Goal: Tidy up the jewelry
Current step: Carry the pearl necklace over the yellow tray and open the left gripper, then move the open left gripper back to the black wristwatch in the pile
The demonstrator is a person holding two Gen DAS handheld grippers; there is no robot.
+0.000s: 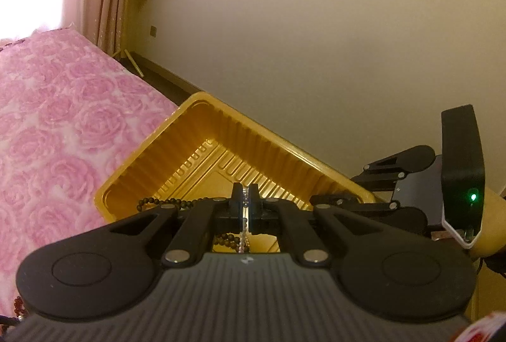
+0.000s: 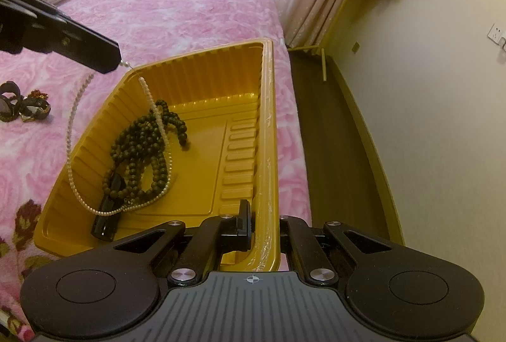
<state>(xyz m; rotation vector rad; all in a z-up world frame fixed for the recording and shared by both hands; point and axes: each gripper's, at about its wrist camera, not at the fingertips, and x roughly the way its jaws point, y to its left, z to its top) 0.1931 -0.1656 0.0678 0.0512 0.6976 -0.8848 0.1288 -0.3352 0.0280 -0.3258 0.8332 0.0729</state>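
Note:
A gold plastic tray point(image 2: 267, 127) lies on the pink bed; it also shows in the left wrist view point(image 1: 196, 117). In it lie dark bead strands point(image 2: 142, 146) and a black object point(image 2: 106, 223). My left gripper point(image 1: 245, 202) is shut on a white pearl necklace point(image 1: 243, 231). In the right wrist view the left gripper point(image 2: 112, 62) holds the pearl necklace point(image 2: 71, 158) above the tray's left wall, its loop draped over the wall onto the beads. My right gripper point(image 2: 264, 225) is shut on the tray's right wall.
More jewelry point(image 2: 22, 104), dark bands and a watch, lies on the pink floral bedspread point(image 2: 177, 13) left of the tray. Red beads point(image 1: 19, 307) lie at the bed's lower left. The bed edge, dark floor point(image 2: 325, 133) and wall are to the right.

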